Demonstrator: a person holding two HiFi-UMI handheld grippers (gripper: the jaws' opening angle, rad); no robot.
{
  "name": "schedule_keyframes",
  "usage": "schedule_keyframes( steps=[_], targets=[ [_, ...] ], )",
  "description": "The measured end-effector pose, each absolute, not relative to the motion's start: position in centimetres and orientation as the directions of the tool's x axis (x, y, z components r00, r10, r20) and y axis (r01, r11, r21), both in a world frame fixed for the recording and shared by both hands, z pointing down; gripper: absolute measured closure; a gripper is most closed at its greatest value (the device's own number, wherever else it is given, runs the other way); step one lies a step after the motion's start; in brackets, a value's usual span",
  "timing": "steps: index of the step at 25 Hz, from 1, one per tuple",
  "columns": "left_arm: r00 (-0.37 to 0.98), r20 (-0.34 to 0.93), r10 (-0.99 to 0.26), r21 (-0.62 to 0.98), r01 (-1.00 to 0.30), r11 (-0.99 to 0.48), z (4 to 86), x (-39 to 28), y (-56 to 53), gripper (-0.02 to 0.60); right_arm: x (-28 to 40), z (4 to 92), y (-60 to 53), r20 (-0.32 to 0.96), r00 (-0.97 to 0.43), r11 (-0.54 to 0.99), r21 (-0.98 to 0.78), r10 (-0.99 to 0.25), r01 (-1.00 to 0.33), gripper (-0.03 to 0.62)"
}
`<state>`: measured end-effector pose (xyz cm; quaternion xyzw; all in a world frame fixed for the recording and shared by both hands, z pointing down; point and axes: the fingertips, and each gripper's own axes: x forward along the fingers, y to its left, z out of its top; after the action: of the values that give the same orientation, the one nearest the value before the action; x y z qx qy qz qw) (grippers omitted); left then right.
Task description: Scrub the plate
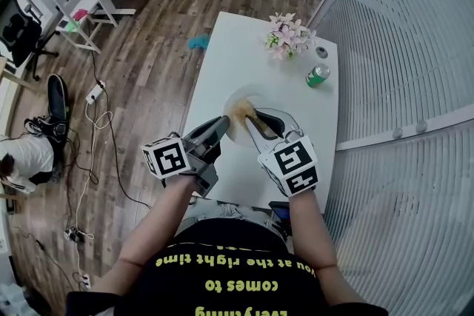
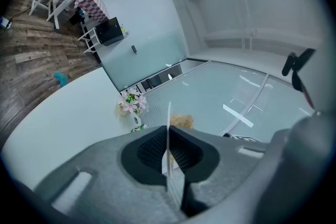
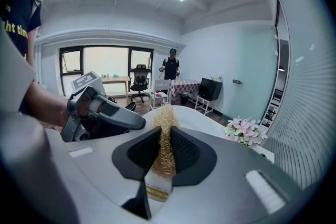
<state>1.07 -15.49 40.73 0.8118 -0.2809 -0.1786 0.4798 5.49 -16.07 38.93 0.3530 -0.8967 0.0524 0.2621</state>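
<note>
Head view: plate (image 1: 261,95) clear of table (image 1: 222,48) edges, flowers (image 1: 289,35), can (image 1: 318,75) beyond.

I am gripping the plate (image 1: 255,94) by its left rim with my left gripper (image 1: 221,123) and holding the scrubber (image 1: 239,112) on it with my right gripper (image 1: 250,117), over the table (image 1: 222,48), flowers (image 1: 287,33) and can (image 1: 318,75) standing beyond.

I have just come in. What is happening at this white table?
A person works with a gripper in each hand. The left gripper is shut on the rim of a white plate at the white table. The right gripper is shut on a golden scrubber, which sits against the plate, so this looks like scrubbing. Pink flowers and a green can stand at the table's far end.
</note>
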Motion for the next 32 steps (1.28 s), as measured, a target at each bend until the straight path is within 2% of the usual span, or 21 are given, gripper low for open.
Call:
schedule_keyframes(
  steps=[12,32],
  targets=[
    [0.775,-0.026,-0.632,0.878,-0.284,-0.384,40.6,0.9,-15.2,0.566,11.6,37.6,-18.8,0.483,-0.495,0.617,0.126,-0.722,-0.777,0.534],
    [0.739,-0.018,-0.674,0.891,-0.294,-0.346,40.8,-0.1,-15.4,0.566,3.2,40.4,-11.0,0.556,-0.679,0.834,0.048,-0.480,-0.550,0.534]
  ],
)
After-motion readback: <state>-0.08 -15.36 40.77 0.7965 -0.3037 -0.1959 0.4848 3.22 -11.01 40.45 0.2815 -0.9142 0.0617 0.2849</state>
